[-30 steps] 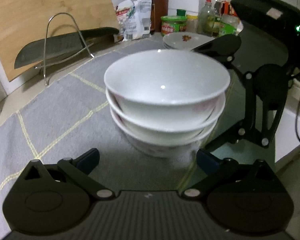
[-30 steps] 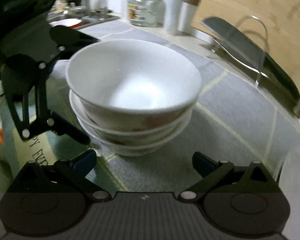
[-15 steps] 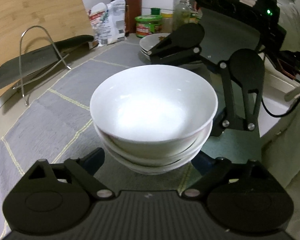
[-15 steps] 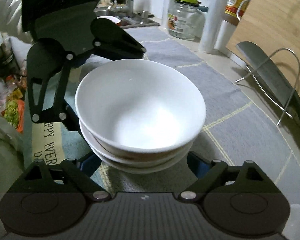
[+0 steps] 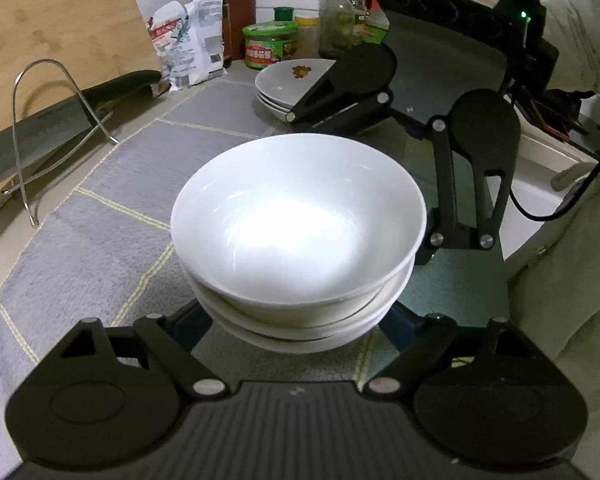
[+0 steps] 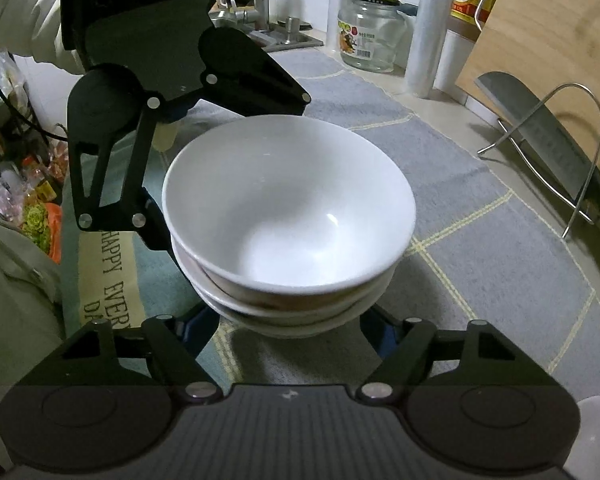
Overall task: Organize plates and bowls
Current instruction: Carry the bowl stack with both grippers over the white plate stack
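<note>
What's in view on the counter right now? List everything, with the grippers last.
bowls: three, white, nested, mid-mat between both grippers
plates: stacked, white, far end of mat
mat: one, grey
knife: one, steel, on wire rack
rack: one, wire
board: one, wood, against wall
jar: one, glass, by sink
tub: one, green, behind plates
left gripper: black, around bowls' base
right gripper: black, around bowls' base

A home kitchen.
Sauce bottles (image 5: 342, 20), a cleaver (image 6: 540, 128), a cutting board (image 5: 56, 28) and a sink tap (image 6: 260, 4) line the worktop's (image 6: 384, 84) back edge.
</note>
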A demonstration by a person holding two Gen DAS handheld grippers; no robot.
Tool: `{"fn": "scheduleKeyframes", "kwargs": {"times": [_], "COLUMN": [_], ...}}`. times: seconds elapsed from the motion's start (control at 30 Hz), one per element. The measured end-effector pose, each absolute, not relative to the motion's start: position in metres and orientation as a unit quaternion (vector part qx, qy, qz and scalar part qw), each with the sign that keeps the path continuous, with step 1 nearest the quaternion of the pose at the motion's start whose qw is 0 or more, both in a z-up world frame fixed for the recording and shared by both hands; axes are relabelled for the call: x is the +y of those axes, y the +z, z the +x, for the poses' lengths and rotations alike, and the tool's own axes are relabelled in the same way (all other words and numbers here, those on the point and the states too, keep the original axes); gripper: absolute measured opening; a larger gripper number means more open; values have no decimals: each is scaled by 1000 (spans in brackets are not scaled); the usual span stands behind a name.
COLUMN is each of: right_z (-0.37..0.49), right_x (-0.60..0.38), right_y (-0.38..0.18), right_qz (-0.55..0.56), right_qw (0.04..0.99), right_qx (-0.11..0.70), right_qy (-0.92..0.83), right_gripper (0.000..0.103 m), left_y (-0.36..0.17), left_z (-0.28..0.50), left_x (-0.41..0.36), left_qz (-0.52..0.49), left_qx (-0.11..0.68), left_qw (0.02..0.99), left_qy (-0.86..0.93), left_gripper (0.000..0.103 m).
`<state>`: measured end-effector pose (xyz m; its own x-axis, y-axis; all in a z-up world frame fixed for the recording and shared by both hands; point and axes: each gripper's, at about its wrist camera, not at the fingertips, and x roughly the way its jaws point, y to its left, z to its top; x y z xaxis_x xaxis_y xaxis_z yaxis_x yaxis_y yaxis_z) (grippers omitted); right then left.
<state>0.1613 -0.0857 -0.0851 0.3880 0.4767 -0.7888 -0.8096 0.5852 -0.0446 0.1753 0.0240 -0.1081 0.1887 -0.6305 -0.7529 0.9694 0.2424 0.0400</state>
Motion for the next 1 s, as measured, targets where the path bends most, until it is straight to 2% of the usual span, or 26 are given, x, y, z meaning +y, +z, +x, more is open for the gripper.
{"fn": "scheduleKeyframes", "kwargs": {"times": [1.0], "right_z": [169], "right_x": [-82], "right_y": [-85], "right_qz": [-221], "right_qw": [794], "right_qx": [397], "right_qy": [403], "right_gripper": [84], "left_y": [-112], "left_z": [177], "left_x": [21], "left_qz": [285], "left_qx": [308], "left_qw": [703], "left_qy": [-574], "left_gripper": [91]}}
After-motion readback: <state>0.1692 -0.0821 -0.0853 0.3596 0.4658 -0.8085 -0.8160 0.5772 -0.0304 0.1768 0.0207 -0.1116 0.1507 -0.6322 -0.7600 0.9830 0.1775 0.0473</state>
